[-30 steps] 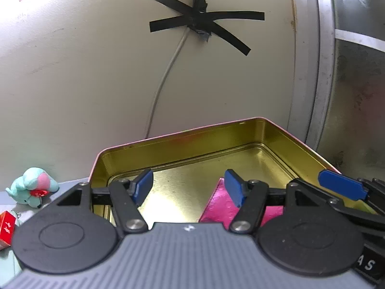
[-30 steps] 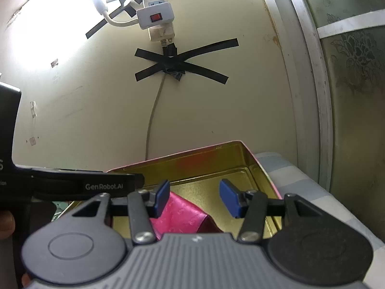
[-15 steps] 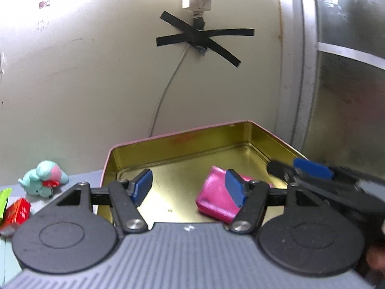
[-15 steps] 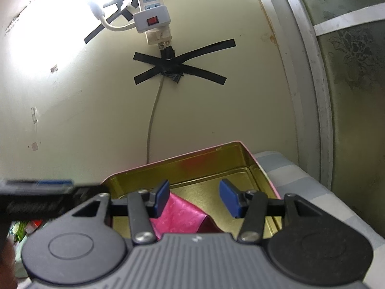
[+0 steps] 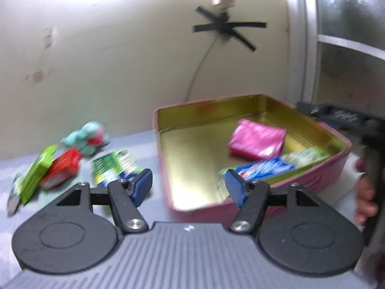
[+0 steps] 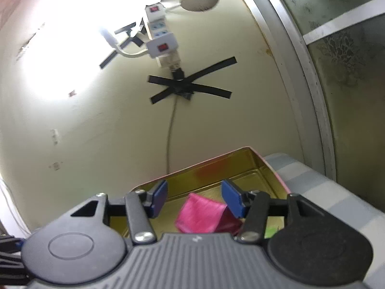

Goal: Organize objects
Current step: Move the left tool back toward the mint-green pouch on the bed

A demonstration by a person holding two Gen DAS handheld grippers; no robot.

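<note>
Between picks: left gripper [image 5: 189,187] jaws open, empty, above the near rim of the tin [image 5: 259,98]. Right gripper [image 6: 193,198] also open, empty, over the tin. Pink packet [image 5: 257,138] lies inside; loose packets [image 5: 113,166] sit left on the table. Next: reach left, grab one.

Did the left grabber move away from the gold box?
Yes. The left gripper pulled back and swung left: the tin now sits toward the right, and the taped cross on the wall shifted right too.

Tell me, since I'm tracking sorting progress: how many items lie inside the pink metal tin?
3 visible in the pink metal tin: a shiny magenta packet mid-tin, a blue wrapper and a green packet along its near-right wall. Others may be hidden.
</note>
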